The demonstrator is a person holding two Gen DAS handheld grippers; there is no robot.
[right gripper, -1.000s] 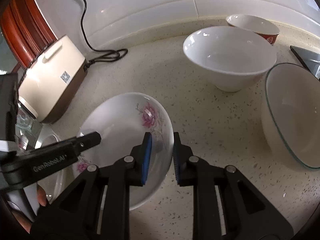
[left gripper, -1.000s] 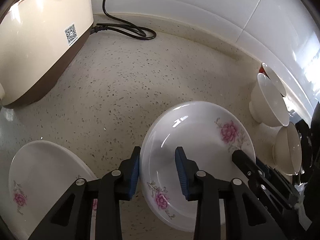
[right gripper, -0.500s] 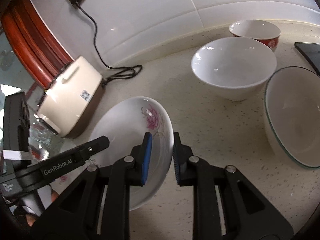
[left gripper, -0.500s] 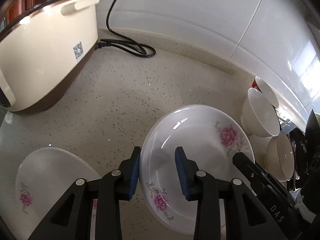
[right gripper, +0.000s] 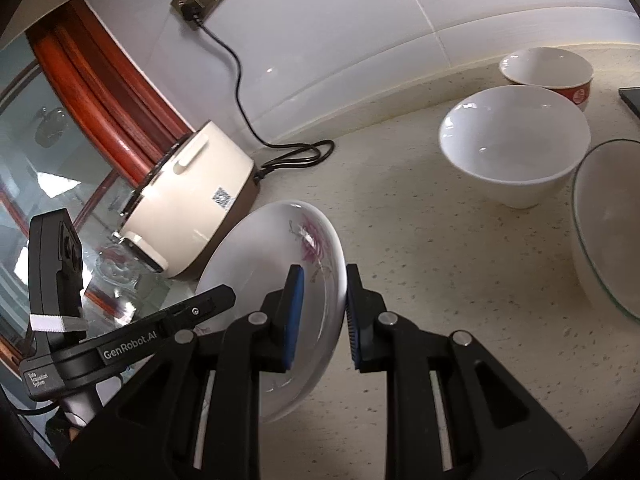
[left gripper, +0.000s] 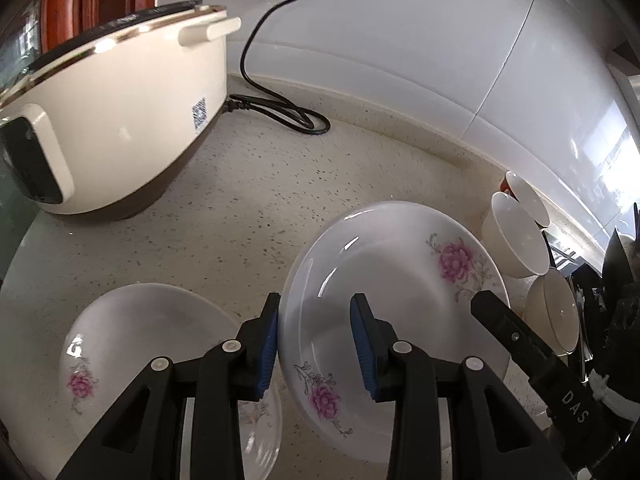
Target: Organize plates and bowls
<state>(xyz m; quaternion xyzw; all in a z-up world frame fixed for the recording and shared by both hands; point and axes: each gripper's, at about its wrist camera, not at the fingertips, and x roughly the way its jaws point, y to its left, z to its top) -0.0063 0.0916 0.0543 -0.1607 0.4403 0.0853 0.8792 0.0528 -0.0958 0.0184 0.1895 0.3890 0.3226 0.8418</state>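
A white plate with pink flowers (left gripper: 392, 280) is held up off the counter, tilted. My left gripper (left gripper: 314, 350) straddles its near-left rim, with a gap at the inner pad. My right gripper (right gripper: 322, 312) is shut on the opposite rim of the same plate (right gripper: 280, 256). A second flowered plate (left gripper: 132, 344) lies on the counter at lower left, under my left gripper. A white bowl (right gripper: 516, 144), a red-banded bowl (right gripper: 548, 70) and a glass-rimmed bowl (right gripper: 608, 220) stand to the right.
A cream rice cooker (left gripper: 108, 136) stands at the left with its black cord (left gripper: 280, 112) coiled by the tiled wall. A dark tray edge (right gripper: 630, 98) shows at far right. The speckled counter (left gripper: 320, 184) lies between cooker and bowls.
Both grippers have risen with the flowered plate, lifting and tilting it off the counter. The views now show more of the wall and cooker.
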